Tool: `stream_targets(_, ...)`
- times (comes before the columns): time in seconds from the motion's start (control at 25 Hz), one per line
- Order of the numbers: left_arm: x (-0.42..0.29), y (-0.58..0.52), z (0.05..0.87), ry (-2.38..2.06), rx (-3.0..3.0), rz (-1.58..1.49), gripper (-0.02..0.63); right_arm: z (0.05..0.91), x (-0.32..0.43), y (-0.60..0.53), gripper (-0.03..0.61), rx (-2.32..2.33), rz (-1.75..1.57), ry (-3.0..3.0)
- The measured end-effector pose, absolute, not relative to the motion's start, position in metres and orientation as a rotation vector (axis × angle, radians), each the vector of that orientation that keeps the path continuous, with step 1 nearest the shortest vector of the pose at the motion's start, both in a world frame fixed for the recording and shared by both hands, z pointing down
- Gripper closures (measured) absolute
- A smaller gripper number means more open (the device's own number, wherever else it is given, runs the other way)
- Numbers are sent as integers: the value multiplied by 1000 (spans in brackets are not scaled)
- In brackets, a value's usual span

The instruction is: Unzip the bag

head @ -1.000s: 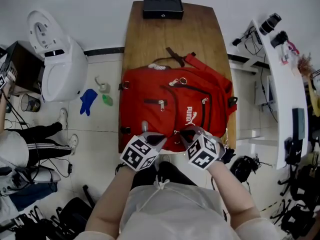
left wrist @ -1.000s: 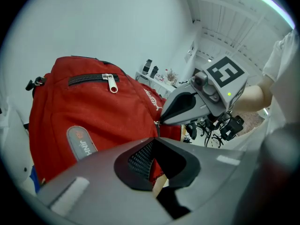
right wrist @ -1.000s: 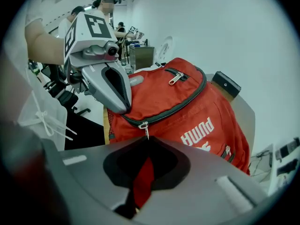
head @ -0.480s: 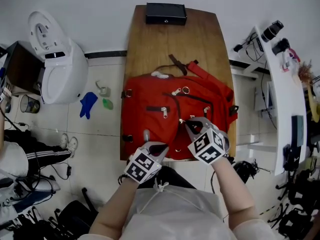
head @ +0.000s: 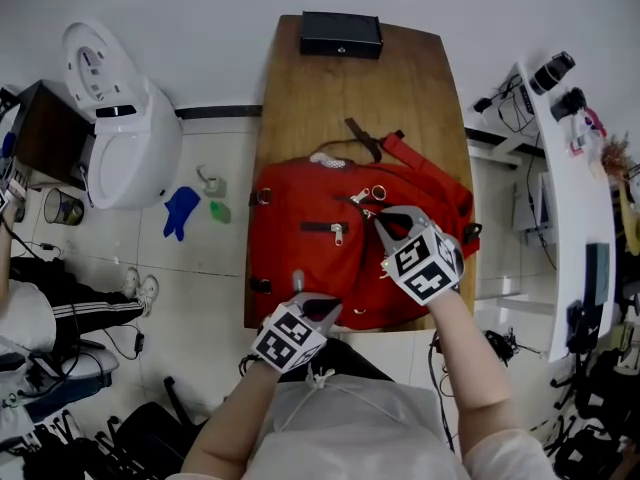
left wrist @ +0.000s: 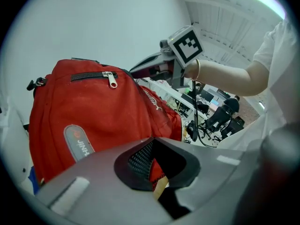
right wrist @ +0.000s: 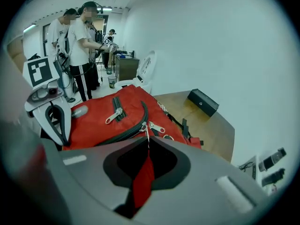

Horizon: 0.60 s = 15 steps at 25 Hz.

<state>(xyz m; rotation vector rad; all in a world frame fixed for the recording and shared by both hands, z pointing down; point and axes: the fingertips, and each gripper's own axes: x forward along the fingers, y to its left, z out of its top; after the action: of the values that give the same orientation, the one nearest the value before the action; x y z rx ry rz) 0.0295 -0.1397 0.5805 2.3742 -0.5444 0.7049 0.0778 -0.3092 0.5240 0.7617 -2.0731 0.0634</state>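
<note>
Red bag (head: pixel 320 258) lay flat on tabletop (head: pixel 350 88). Left claw (head: pixel 310 296) pinched bag's 6 o'clock edge, anchoring it; right claw (head: pixel 383 218) clamped narrow on zipper pull (right wrist: pixel 143 172) near bag's 1 o'clock, likely tensioning track.

This looks like a research lab or recording room. A white desk (head: pixel 575 168) along one side carries cameras (head: pixel 553 71) and cables, black office chairs (left wrist: pixel 227 114) stand nearby, and several people (right wrist: pixel 79 41) stand working across the tiled floor (head: pixel 215 258).
</note>
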Motion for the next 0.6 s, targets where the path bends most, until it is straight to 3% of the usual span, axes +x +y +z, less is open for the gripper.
stream_targets(0.6, 28, -140, 577, -504, 2341, 657, 607, 528, 36, -356, 546, 603, 200, -2210)
